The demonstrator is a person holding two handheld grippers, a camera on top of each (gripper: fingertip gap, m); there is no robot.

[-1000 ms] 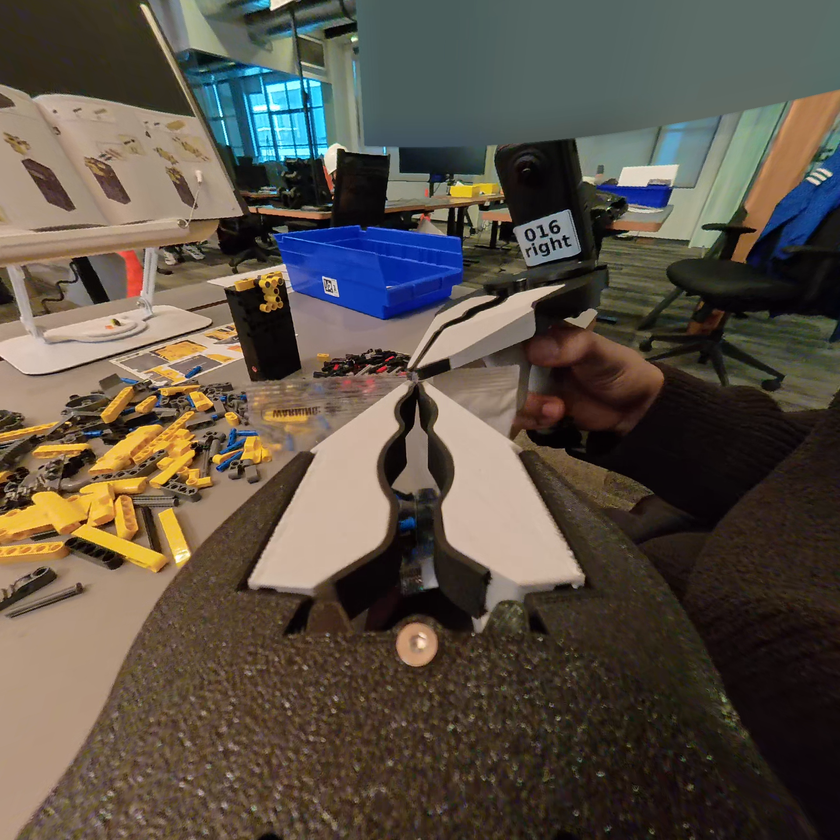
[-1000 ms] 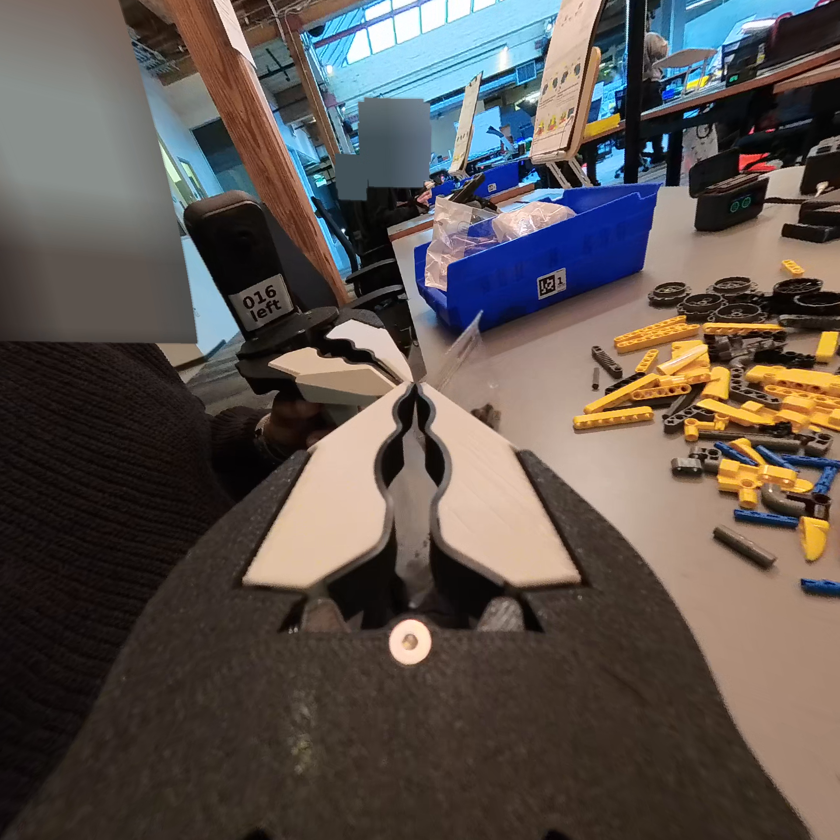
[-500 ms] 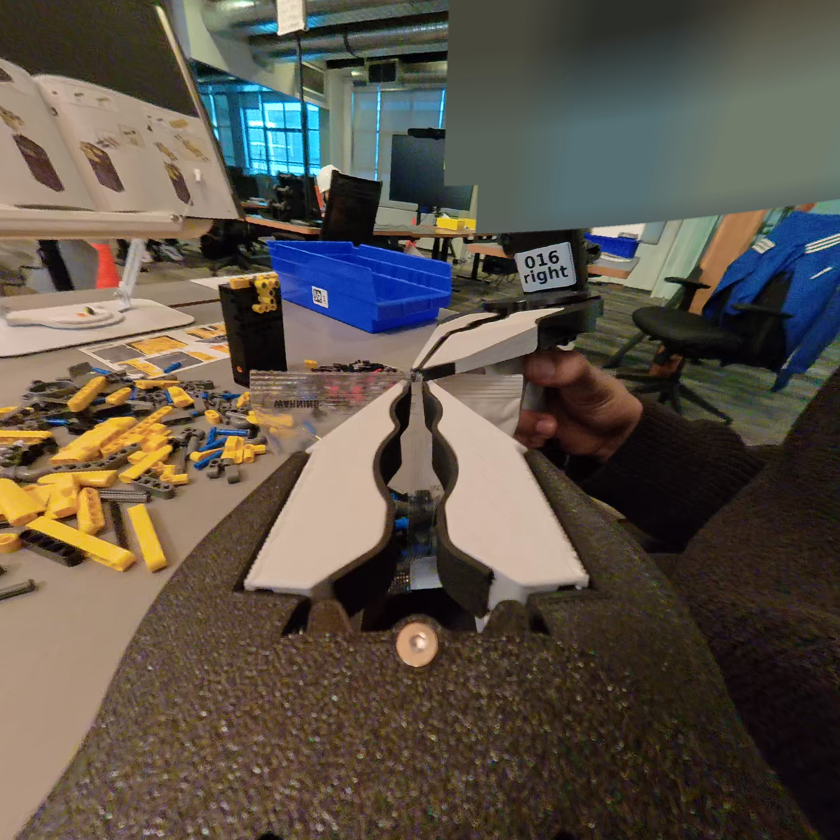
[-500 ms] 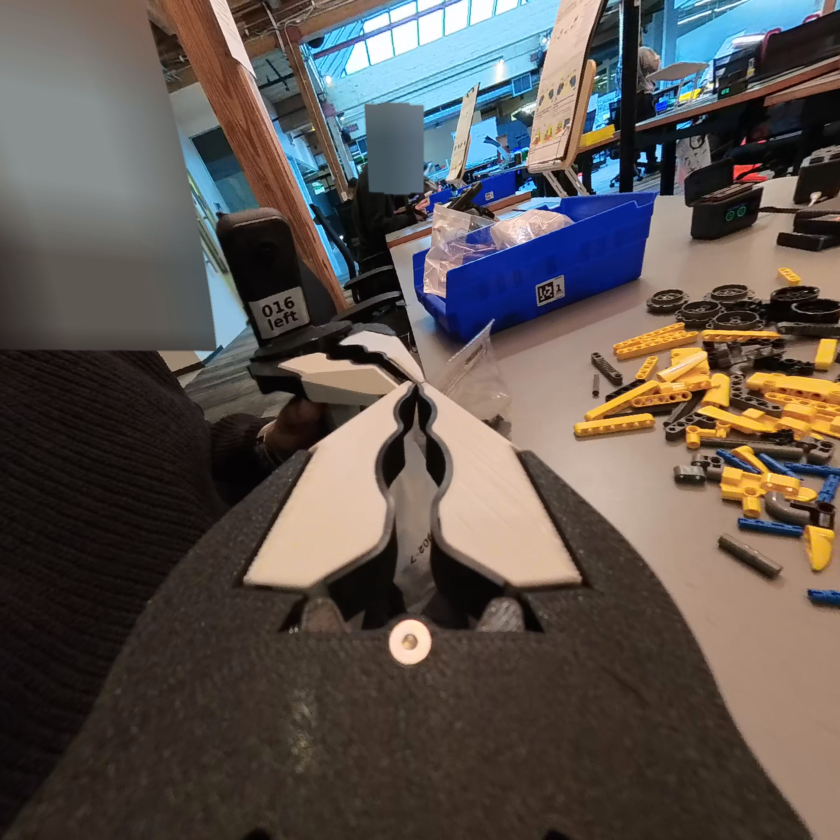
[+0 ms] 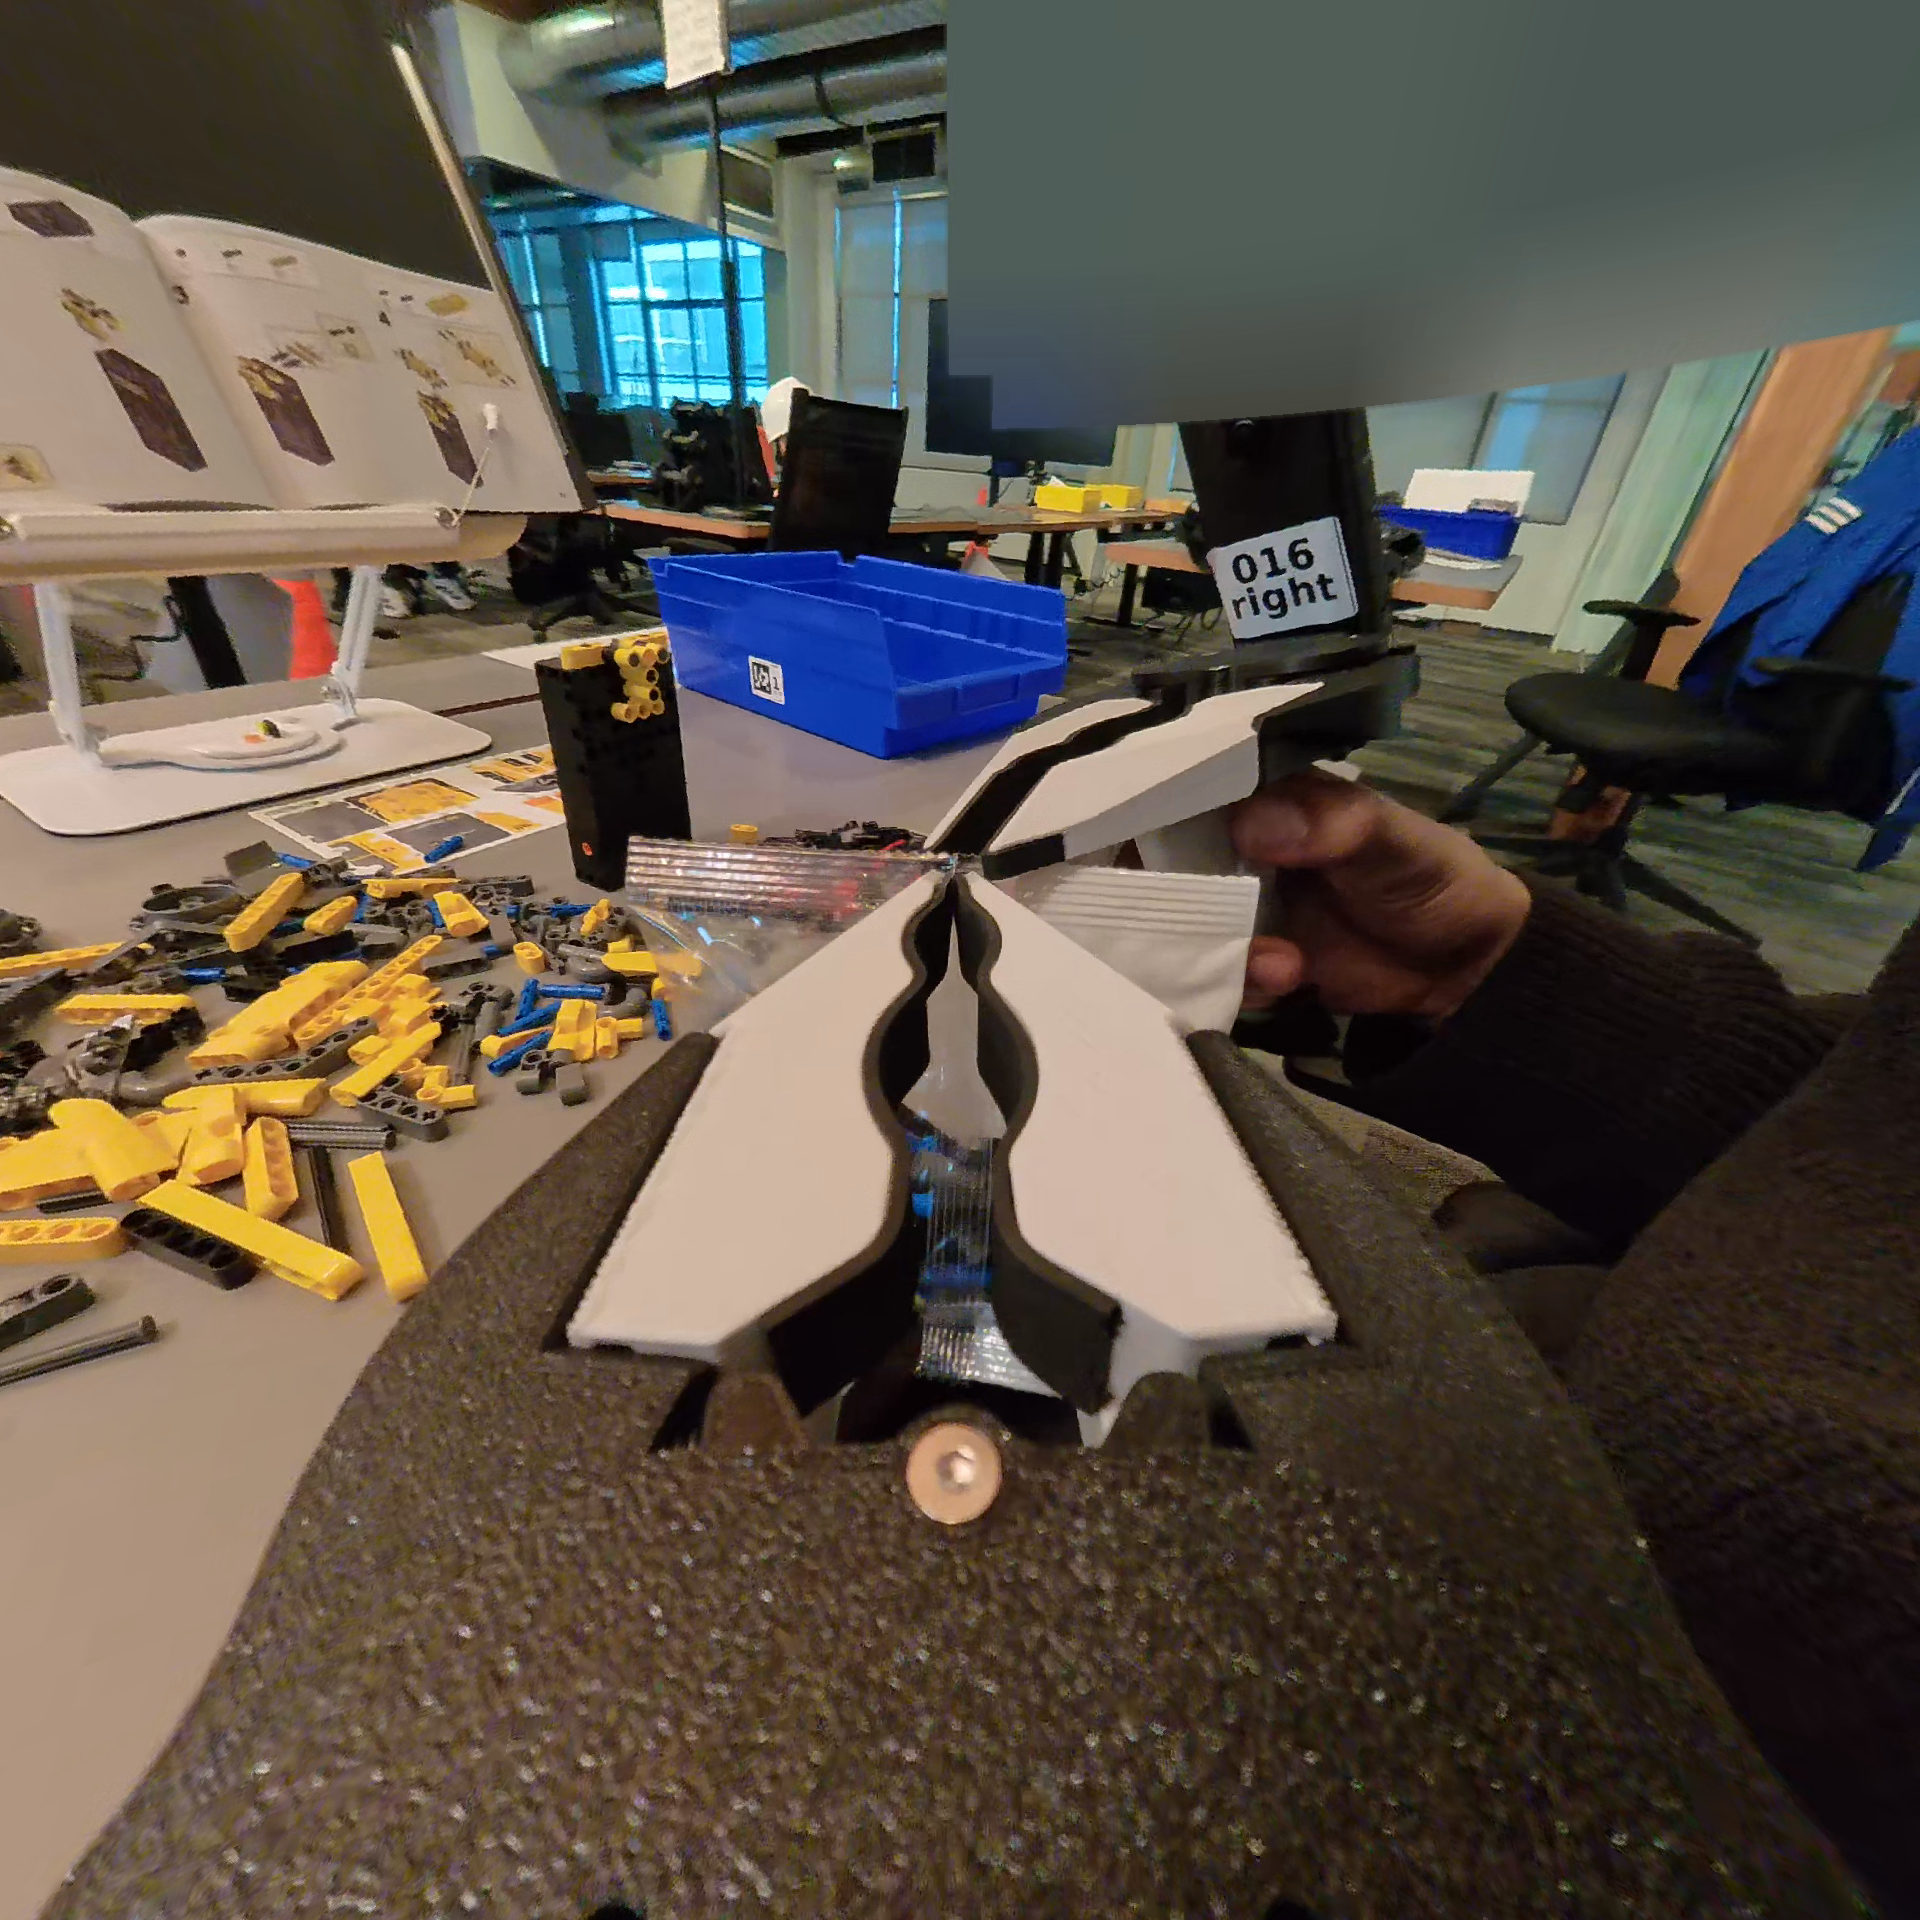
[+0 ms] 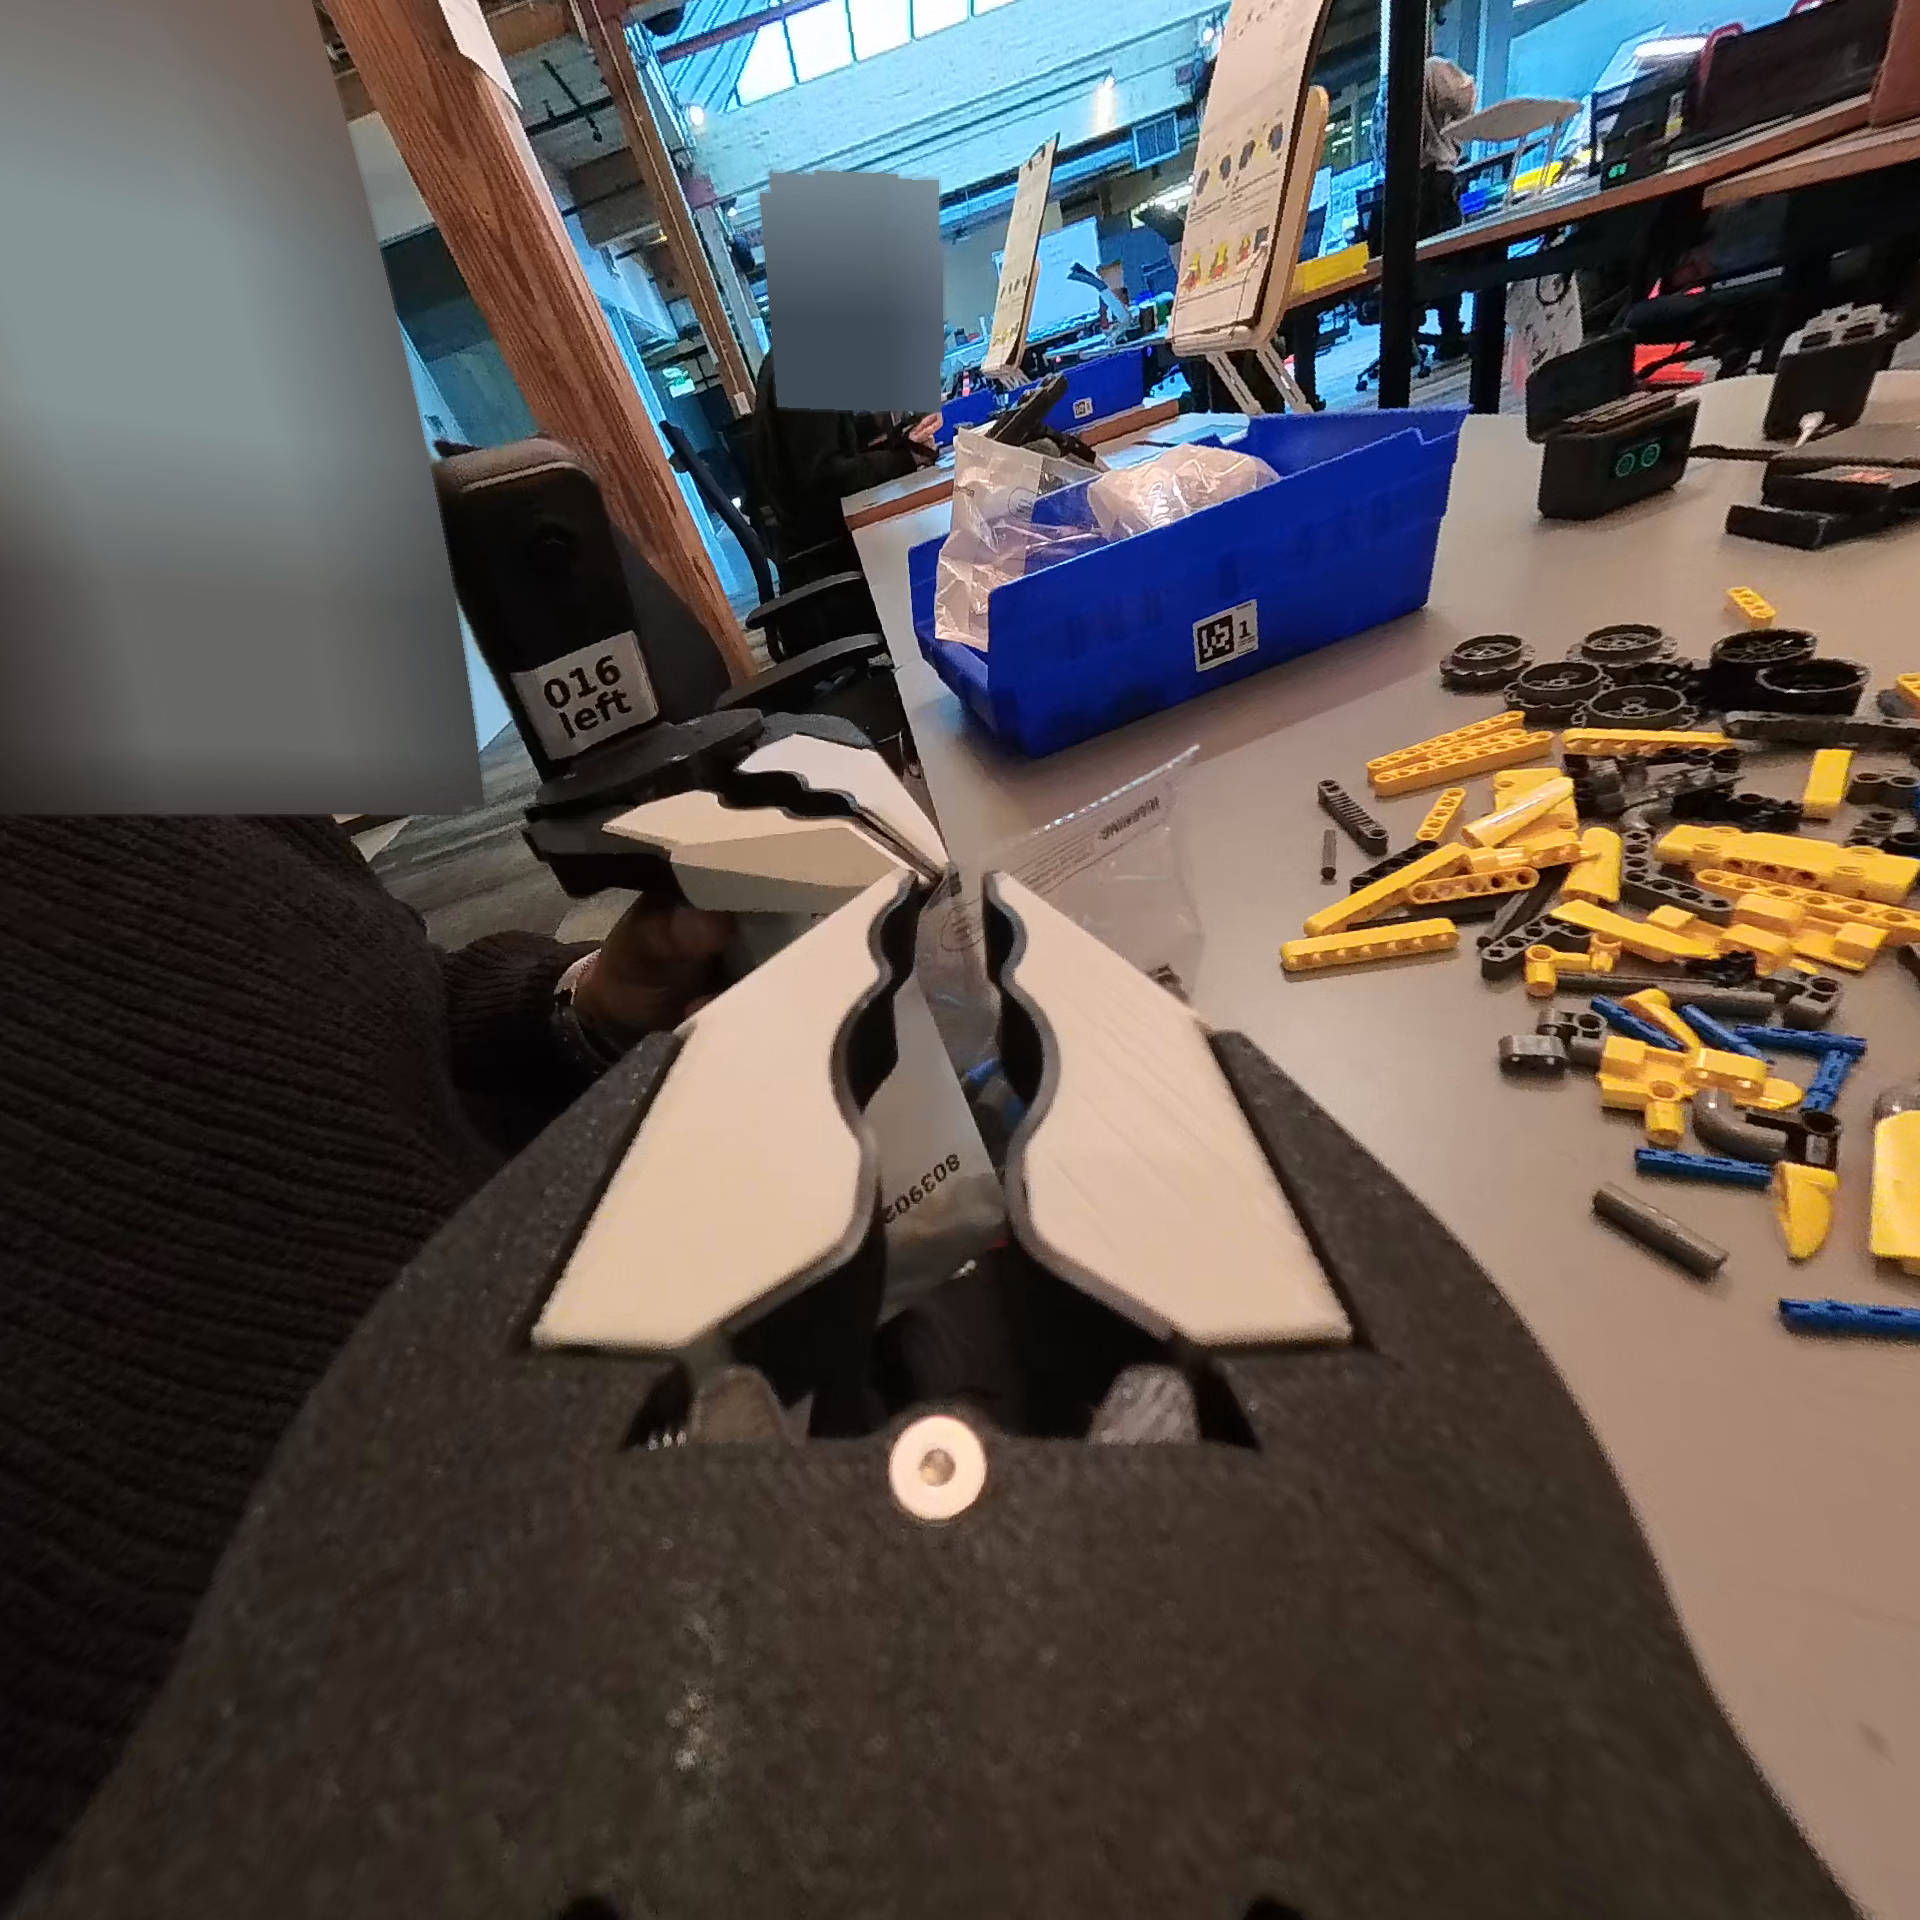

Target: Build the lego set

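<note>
**A:** On the left wrist view, what's in the blue bin (image 5: 862, 665)?

**B:** I cannot tell; only its outer wall and rim show. In front of the bin stands a black brick block (image 5: 613, 769) with yellow pieces on top. Further toward the camera, loose yellow, blue and grey pieces (image 5: 281, 1039) are spread over the table (image 5: 156, 1507).

**A:** And the left gripper (image 5: 951, 883)?

**B:** It is closed tight on a clear plastic bag (image 5: 779, 883), held above the table edge on the near side of the bin. Small blue and dark pieces show inside the bag between the fingers. The right gripper (image 5: 964, 854) meets it tip to tip at the same bag.

**A:** What about the right wrist view?

**B:** There the bin holds crumpled clear bags (image 6: 1039, 499). The right gripper's fingers stand slightly apart, and the bag's film runs through the narrow gap. The bag is transparent and wrinkled, with printing on it, and its far flap points toward the bin.
</note>
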